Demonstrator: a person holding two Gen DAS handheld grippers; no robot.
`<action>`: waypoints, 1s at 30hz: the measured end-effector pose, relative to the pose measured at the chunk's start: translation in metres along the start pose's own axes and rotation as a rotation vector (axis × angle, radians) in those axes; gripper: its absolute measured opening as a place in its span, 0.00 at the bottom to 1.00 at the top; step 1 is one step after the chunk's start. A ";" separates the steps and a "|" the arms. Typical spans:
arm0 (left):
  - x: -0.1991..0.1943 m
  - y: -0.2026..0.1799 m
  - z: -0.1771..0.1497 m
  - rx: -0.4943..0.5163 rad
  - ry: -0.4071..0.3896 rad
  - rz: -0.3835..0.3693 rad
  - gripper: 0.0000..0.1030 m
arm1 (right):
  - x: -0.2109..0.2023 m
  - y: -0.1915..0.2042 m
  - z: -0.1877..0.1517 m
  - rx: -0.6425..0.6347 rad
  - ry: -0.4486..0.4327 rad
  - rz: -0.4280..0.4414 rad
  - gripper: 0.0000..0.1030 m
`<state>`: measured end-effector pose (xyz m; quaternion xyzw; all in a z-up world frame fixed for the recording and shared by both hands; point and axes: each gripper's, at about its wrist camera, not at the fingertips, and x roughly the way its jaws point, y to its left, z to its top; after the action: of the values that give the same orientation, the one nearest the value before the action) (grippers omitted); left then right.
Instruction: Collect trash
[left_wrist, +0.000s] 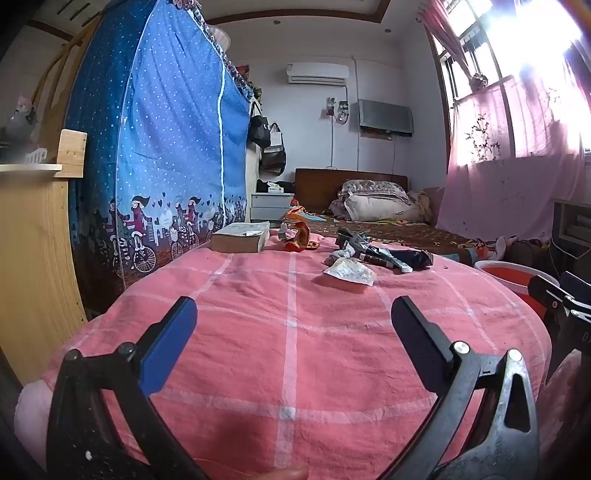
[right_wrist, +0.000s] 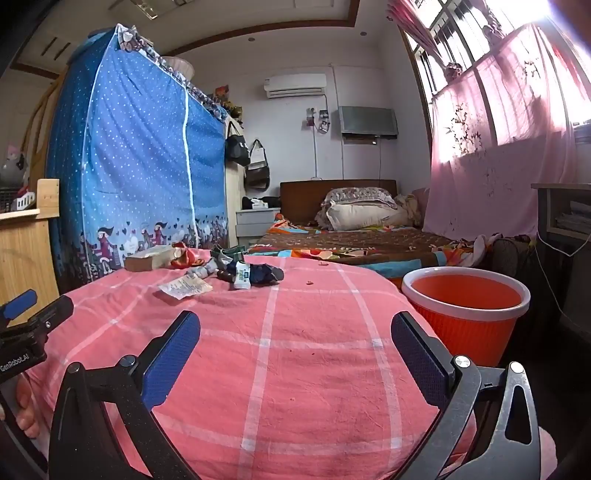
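Right wrist view: right tool (right_wrist: 295, 339) and left tool (left_wrist: 293, 325), both wide open, empty. Crumpled white paper wrapper (right_wrist: 183, 287) and dark foil packets (right_wrist: 255, 274) on pink checked tabletop (right_wrist: 295, 369); orange plastic bin (right_wrist: 466, 306) beside. Advised: approach low, pinch wrapper edge.

Pale walls, with an air conditioner (left_wrist: 317, 73) mounted high on the far one. Tall blue dotted fabric wardrobe (right_wrist: 136, 155) along the left, beside a light wooden shelf unit (left_wrist: 33, 236). Low bed (right_wrist: 354, 236) with brown headboard and stacked pillows (right_wrist: 360, 210) at the far end. Bright window (right_wrist: 476, 40) on the right, hung with pink curtains (left_wrist: 517, 155). White nightstand (left_wrist: 271, 206) by the headboard.
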<state>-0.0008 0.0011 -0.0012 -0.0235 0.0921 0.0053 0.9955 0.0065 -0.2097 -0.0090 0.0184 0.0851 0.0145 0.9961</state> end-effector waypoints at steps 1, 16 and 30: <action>0.000 0.000 0.000 0.000 0.000 0.001 1.00 | 0.001 0.000 -0.001 0.002 0.001 0.000 1.00; 0.001 0.000 -0.001 0.000 0.000 0.003 1.00 | 0.002 0.001 -0.002 0.004 0.003 0.001 1.00; 0.001 0.000 -0.001 0.001 -0.001 0.001 1.00 | 0.002 -0.001 -0.002 0.006 0.004 0.002 1.00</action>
<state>-0.0001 0.0011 -0.0028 -0.0231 0.0918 0.0060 0.9955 0.0084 -0.2101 -0.0118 0.0215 0.0871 0.0151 0.9959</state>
